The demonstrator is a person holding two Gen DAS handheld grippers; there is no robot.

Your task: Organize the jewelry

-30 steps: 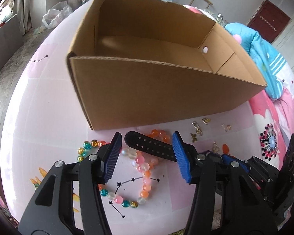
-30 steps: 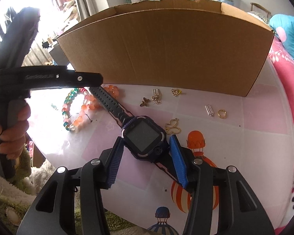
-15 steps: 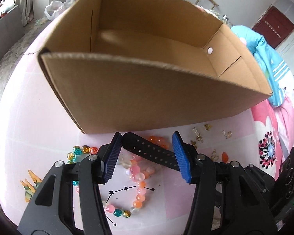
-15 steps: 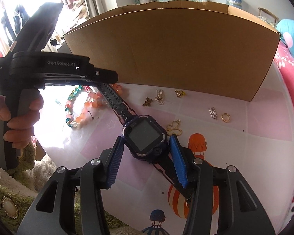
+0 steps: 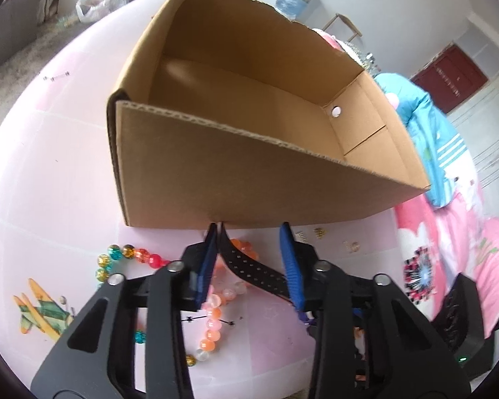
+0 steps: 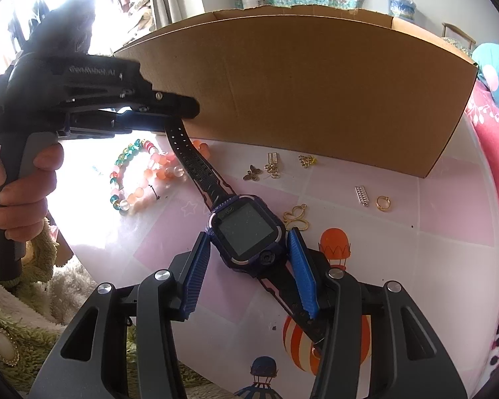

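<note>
Evidently the watch (image 6: 248, 229), light with a rigid case and floppy strap, lies on the desk (image 6: 399, 249) before the box (image 6: 316, 93); right hand-held gripper (image 6: 248, 274) brackets the case, left hand-held gripper (image 5: 249, 259) straddles the strap, both apart.

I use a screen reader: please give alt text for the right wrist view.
The right gripper brackets a dark smartwatch lying on a pink table, its strap end at the hand-held left gripper. Behind stand a cardboard box, a bead bracelet and gold charms.
</note>
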